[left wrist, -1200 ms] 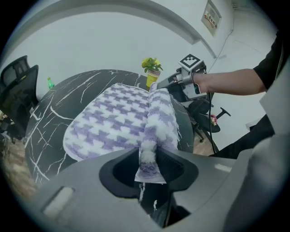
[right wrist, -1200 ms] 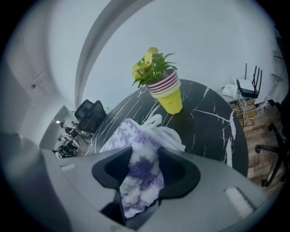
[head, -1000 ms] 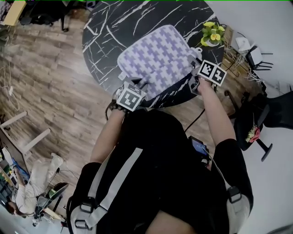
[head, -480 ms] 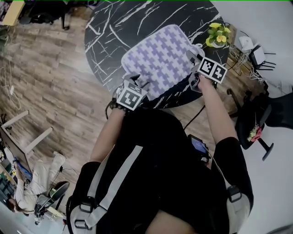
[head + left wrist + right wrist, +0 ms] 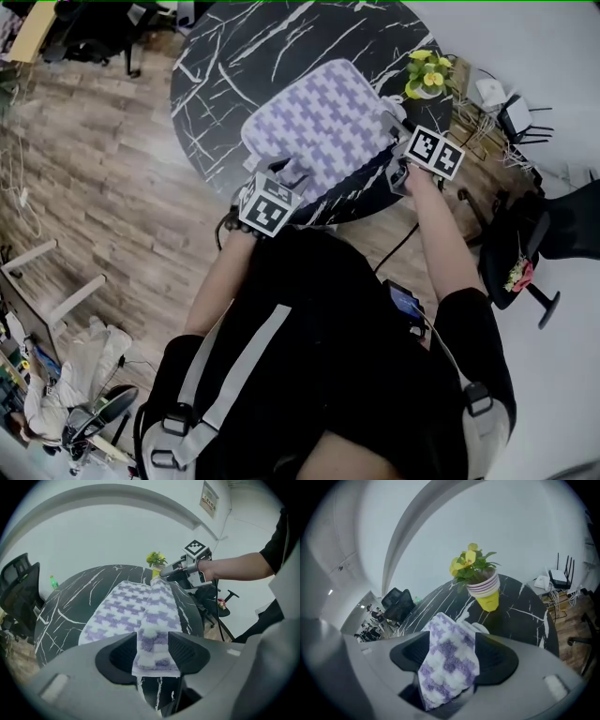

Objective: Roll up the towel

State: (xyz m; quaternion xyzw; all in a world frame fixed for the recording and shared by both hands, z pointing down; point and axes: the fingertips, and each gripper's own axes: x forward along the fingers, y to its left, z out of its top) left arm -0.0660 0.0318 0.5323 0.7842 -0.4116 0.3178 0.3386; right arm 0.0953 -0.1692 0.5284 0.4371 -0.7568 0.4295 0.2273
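The towel, purple-and-white houndstooth, lies spread on the black marbled worktop. Its near edge is bunched into a ridge, both near corners lifted off the surface.

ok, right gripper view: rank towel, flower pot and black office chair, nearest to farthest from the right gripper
The right gripper has just been opening its jaws, with the towel between them.
1. towel: between the jaws.
2. flower pot: on the table, ahead and slightly right.
3. black office chair: beyond the table, to the left.
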